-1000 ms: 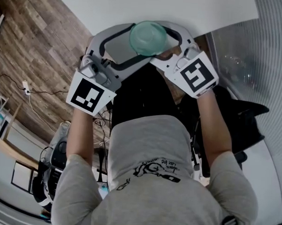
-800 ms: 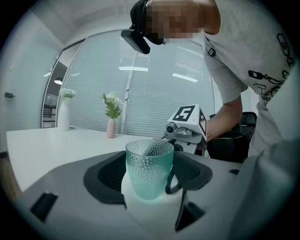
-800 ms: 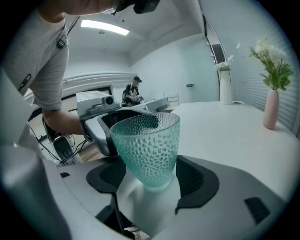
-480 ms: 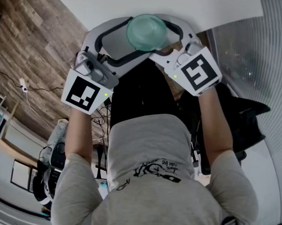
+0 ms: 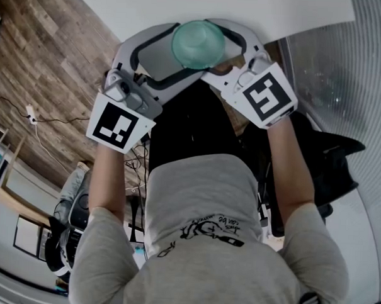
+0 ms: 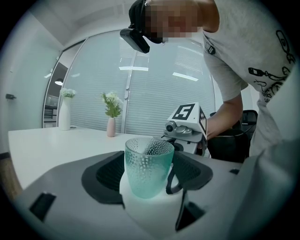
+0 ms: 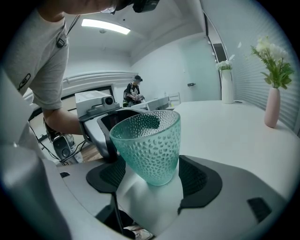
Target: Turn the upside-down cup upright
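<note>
Teal dimpled glass cup [image 5: 198, 44] is mouth-up right at the white table's [image 5: 184, 6] near edge. Left gripper [image 5: 169, 56] and right gripper [image 5: 224, 53] both clamp it, forearms stretched forward, angling inward.

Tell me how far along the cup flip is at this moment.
Done: the cup already stands mouth up, its open rim on top in both gripper views. In hand: the left gripper and right gripper each have their jaws on its base, holding it by the table edge. Left: setting it down on the table and letting go.
</note>
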Demonstrator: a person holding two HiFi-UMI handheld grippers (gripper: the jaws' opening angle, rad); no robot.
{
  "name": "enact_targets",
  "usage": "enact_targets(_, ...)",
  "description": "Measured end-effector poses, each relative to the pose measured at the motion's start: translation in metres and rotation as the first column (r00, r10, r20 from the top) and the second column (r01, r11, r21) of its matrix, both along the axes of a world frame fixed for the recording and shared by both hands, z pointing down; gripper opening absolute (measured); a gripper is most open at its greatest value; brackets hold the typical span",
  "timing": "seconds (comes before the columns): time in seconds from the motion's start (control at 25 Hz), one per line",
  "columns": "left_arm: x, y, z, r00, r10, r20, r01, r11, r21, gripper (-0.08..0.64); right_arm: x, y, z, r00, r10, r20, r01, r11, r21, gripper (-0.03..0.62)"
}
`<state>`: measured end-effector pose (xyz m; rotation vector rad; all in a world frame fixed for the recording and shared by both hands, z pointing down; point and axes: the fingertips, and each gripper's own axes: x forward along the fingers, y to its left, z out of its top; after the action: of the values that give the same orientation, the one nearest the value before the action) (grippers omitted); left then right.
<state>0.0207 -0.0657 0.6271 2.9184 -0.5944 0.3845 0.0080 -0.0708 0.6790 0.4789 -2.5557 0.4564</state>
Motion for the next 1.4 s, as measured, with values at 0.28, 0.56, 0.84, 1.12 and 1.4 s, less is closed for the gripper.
enact_targets(0.28,-0.003,-0.001,-0.005,1.000,-0.013,0.006,0.013,1.000,-0.005,0.344,0.004,0.000,-0.005,1.000,0.017,-0.012,-0.017,1.000,-0.003,0.353)
enact_targets(0.56,-0.020,-0.001,-0.001,0.998,-0.064,-0.021,0.063,0.996,-0.061,0.350,0.011,0.007,0.002,0.999,0.015,-0.040,-0.016,1.000,-0.017,0.353)
enact_targets(0.84,-0.029,0.006,-0.013,0.993,-0.111,-0.027,0.107,0.989,-0.098,0.351,0.031,0.013,-0.007,0.998,0.020,-0.055,-0.021,1.000,-0.021,0.351)
enact_targets(1.12,-0.036,0.013,-0.057,0.981,-0.180,-0.065,0.170,0.975,-0.141,0.351,0.048,0.022,-0.058,0.998,0.018,-0.062,-0.017,1.000,0.015,0.351)
enact_targets(1.4,-0.036,0.018,-0.107,0.972,-0.210,-0.105,0.194,0.971,-0.140,0.342,0.048,0.029,-0.112,0.999,0.052,-0.005,-0.052,0.998,0.038,0.326)
